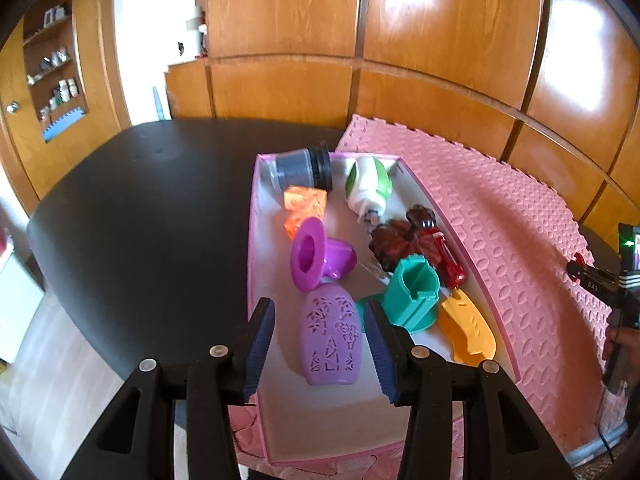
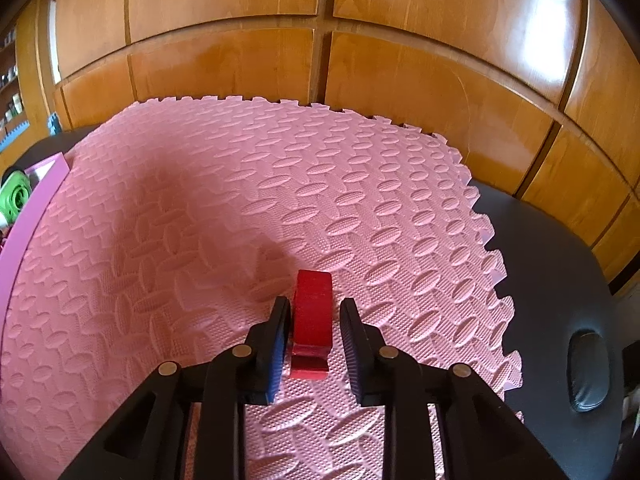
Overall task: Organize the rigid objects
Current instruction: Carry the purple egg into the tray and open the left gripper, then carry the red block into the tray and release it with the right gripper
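In the left wrist view, a pink-rimmed box holds several objects: a purple patterned vase lying down, a magenta spool, a teal holder, orange dice, a grey jar, a green-white toy, a dark red carved piece and a yellow piece. My left gripper is open, its fingers on either side of the vase. In the right wrist view, my right gripper is open around a red block that lies on the pink foam mat.
The box and mat rest on a black table. Wooden cabinet panels stand behind. The mat's toothed right edge meets the bare black table. The box's pink rim lies at the mat's left. The right gripper shows at the far right.
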A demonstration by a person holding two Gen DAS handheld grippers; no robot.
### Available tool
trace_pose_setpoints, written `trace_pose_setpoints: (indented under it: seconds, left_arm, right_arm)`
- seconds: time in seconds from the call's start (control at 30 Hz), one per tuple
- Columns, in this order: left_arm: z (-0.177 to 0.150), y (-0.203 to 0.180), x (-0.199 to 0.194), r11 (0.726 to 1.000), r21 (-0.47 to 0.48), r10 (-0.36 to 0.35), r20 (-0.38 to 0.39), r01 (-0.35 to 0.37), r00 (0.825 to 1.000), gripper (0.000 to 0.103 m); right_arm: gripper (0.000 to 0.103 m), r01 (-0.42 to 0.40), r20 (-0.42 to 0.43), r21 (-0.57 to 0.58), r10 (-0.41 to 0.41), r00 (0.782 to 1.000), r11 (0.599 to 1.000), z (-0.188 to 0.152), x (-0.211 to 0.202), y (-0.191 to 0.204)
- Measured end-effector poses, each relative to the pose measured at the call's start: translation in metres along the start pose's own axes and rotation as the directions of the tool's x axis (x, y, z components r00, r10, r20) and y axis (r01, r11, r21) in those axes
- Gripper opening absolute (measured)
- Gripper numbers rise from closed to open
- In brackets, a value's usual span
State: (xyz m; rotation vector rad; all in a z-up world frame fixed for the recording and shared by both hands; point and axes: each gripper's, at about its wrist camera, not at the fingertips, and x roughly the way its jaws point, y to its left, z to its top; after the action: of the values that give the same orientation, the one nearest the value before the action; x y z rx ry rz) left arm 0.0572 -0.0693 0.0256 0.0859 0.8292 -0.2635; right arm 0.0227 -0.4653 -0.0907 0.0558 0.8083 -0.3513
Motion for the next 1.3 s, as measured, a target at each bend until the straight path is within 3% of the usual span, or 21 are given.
trace_pose_setpoints:
  seconds: [0.27, 1.07, 1.17, 1.3]
  left_arm:
    - [0.002, -0.008, -0.019, 0.999, 0.035, 0.025, 0.062, -0.028, 0.998, 0.051]
    - [-0.003, -0.003, -0.020, 1.000, 0.010, 0.003, 0.049, -0.003, 0.999, 0.051]
    - [-0.003, 0.004, -0.021, 1.000, -0.007, 0.007, 0.053, -0.006, 0.999, 0.051]
    - [-0.002, 0.015, -0.021, 0.999, -0.034, 0.019, 0.059, -0.017, 0.998, 0.051]
  right_arm:
    - [0.021, 0.020, 0.002, -0.019, -0.020, 1.000, 1.000, 0.000, -0.001, 0.004]
    - [0.014, 0.066, -0.004, -0.084, -0.067, 0.998, 0.994, -0.004, -0.005, 0.018]
    - [0.014, 0.024, -0.040, -0.033, -0.025, 0.999, 0.999, -0.003, -0.012, 0.015]
    - [0.014, -0.085, 0.016, 0.027, 0.084, 0.996, 0.996, 0.003, -0.046, 0.023]
